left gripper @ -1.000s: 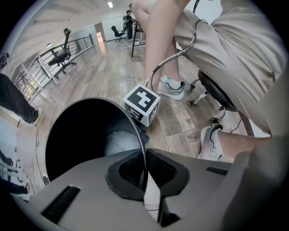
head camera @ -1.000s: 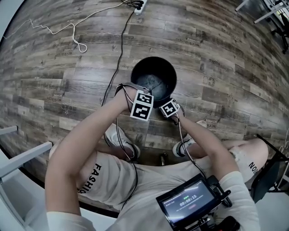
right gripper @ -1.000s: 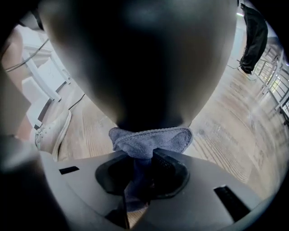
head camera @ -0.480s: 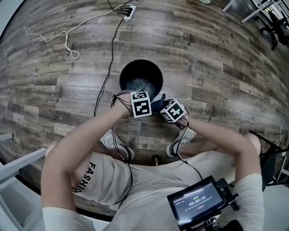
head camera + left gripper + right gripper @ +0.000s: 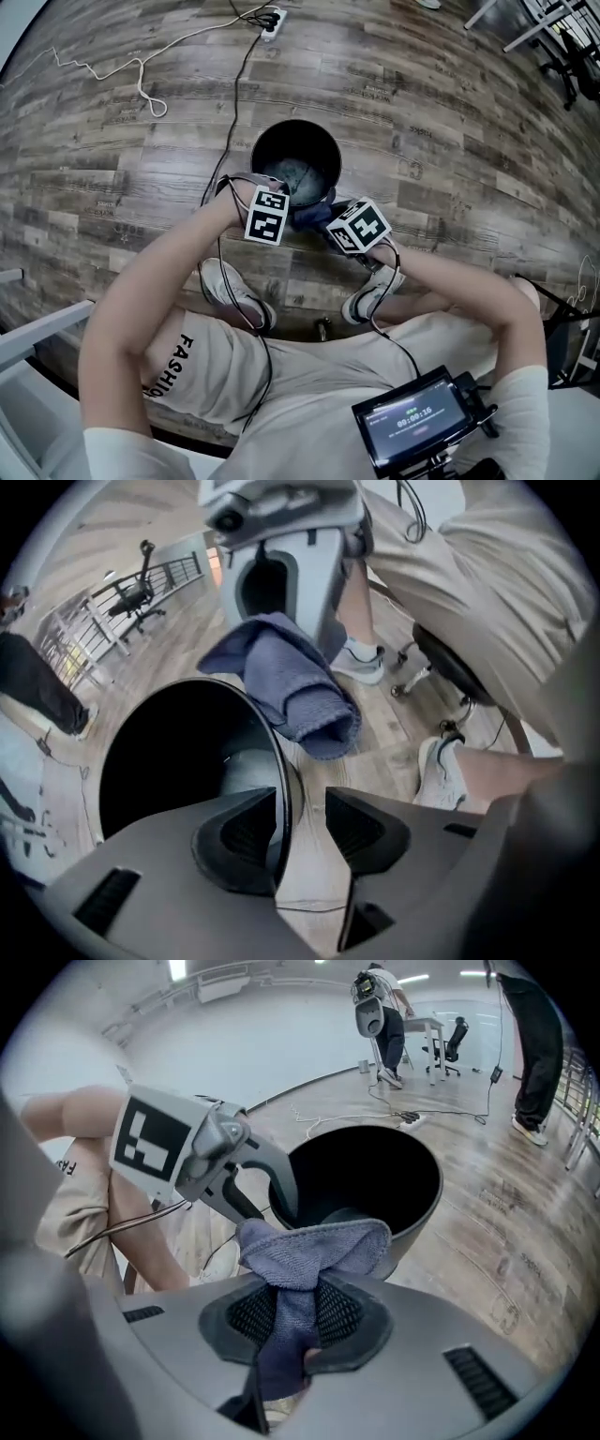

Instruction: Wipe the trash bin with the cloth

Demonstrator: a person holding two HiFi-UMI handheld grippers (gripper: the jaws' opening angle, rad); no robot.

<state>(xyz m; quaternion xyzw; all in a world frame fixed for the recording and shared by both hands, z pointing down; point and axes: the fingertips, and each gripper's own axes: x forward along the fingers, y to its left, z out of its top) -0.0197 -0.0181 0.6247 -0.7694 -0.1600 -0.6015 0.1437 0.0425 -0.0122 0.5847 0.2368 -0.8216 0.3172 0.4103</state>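
At round black bin (image 5: 267,150), right fingers (image 5: 352,1321) pinch nubby blue cloth (image 5: 314,1246), left fingers (image 5: 366,832) just opened astride rim (image 5: 286,789).

Left gripper (image 5: 301,829) just opened astride bin rim (image 5: 284,780); right gripper (image 5: 295,1321) clamps cloth (image 5: 314,1246).

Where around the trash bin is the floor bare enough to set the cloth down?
Bare floor lies right of the trash bin and beyond it; also left, between the black cable and the white cord. Crowded: the bin's near side, with the cloth and both shoes.
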